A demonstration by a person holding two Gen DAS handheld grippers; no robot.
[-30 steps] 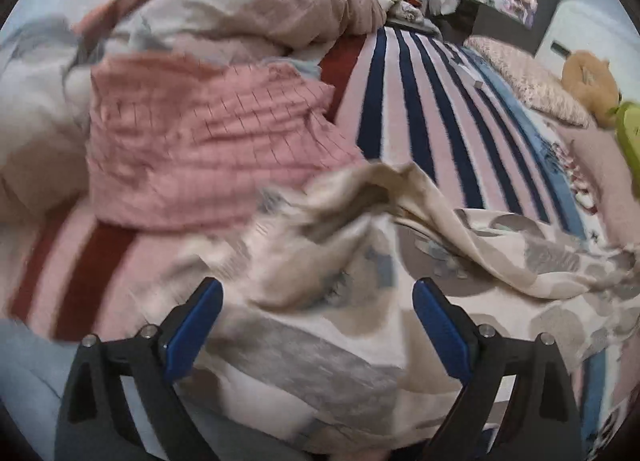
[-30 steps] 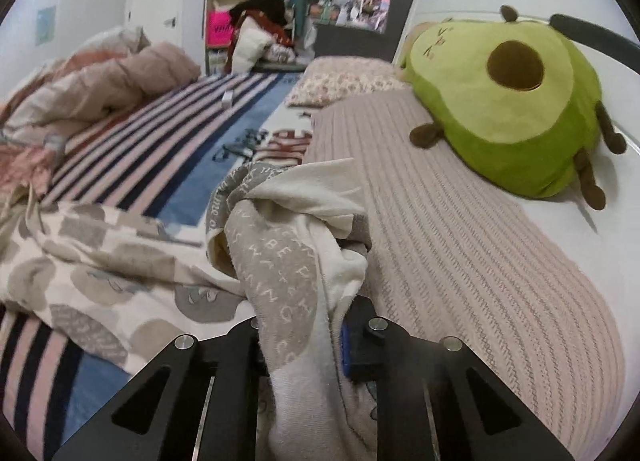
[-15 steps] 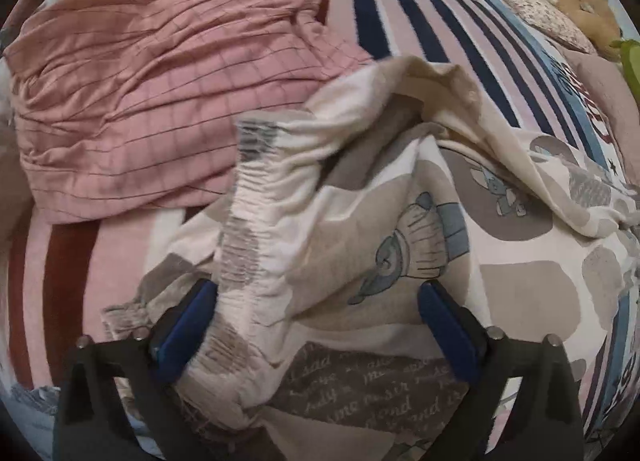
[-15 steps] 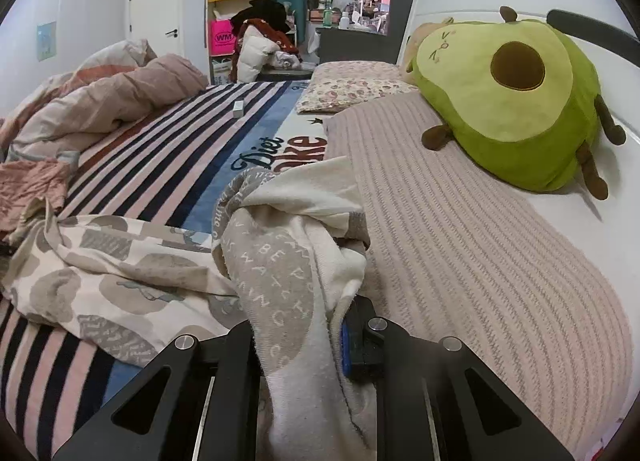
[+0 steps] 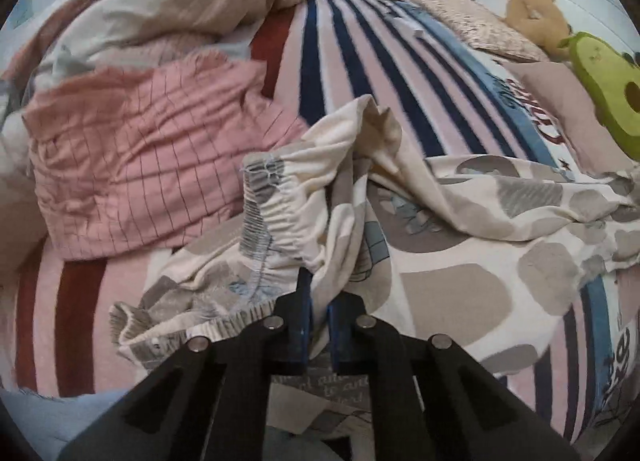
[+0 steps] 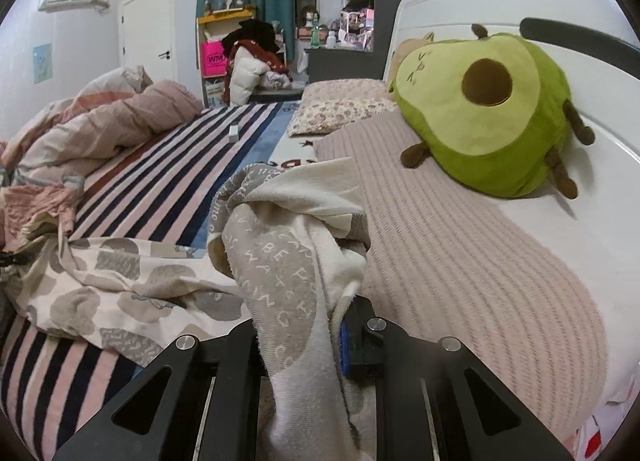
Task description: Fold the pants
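Note:
The pants [image 5: 452,261] are cream with grey patches and lie crumpled across the striped bed. My left gripper [image 5: 318,301] is shut on their gathered elastic waistband [image 5: 264,213], which bunches up in front of the blue pads. My right gripper [image 6: 312,325] is shut on a leg end of the pants [image 6: 280,261], the cloth draping over and hiding the left finger. The rest of the pants [image 6: 120,285] trail to the left in the right wrist view.
A pink checked garment [image 5: 140,165] lies left of the waistband, with a rumpled duvet [image 5: 180,9] behind. A green avocado plush [image 6: 484,113] and pink knitted pillow [image 6: 460,245] sit at the right by the white headboard. The striped blanket [image 6: 168,181] covers the bed.
My left gripper went from wide open to shut on the waistband. My right gripper kept its hold on the leg end and lifted slightly.

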